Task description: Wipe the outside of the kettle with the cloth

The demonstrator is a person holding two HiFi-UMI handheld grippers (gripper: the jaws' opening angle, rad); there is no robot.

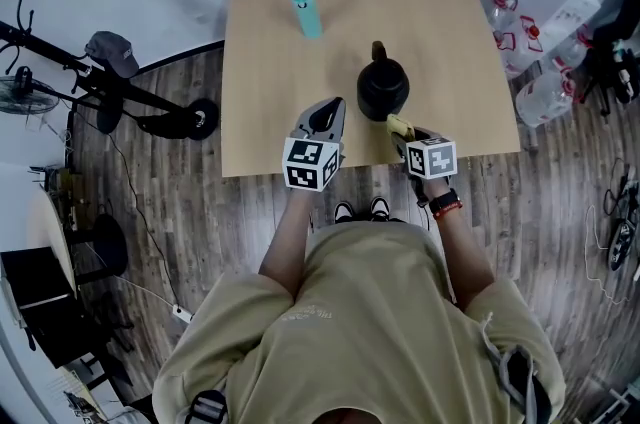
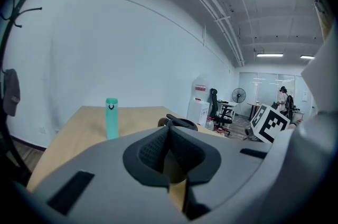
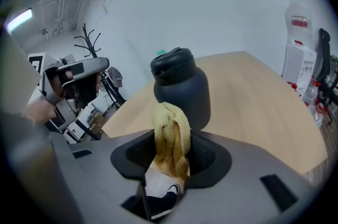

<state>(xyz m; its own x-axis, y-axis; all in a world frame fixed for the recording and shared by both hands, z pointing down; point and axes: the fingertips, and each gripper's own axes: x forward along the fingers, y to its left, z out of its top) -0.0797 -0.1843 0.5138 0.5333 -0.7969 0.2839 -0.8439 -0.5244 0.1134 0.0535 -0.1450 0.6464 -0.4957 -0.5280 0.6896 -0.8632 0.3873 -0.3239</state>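
A black kettle (image 1: pixel 383 87) stands on the wooden table (image 1: pixel 270 62), near its front edge. In the right gripper view the kettle (image 3: pixel 180 85) rises just beyond the jaws. My right gripper (image 1: pixel 403 130) is shut on a bunched yellow cloth (image 3: pixel 171 136), which shows in the head view as a yellow cloth (image 1: pixel 398 123) just right of the kettle's base, apart from it. My left gripper (image 1: pixel 328 117) hangs left of the kettle, jaws shut with nothing between them. From the left gripper view only the kettle's lid (image 2: pixel 179 122) peeks above the jaws.
A teal bottle (image 1: pixel 306 12) stands upright at the table's far left, seen as a teal bottle (image 2: pixel 111 118) in the left gripper view. Water jugs (image 1: pixel 545 32) crowd the floor right of the table. A black stand and fan (image 1: pixel 100 92) sit at the left.
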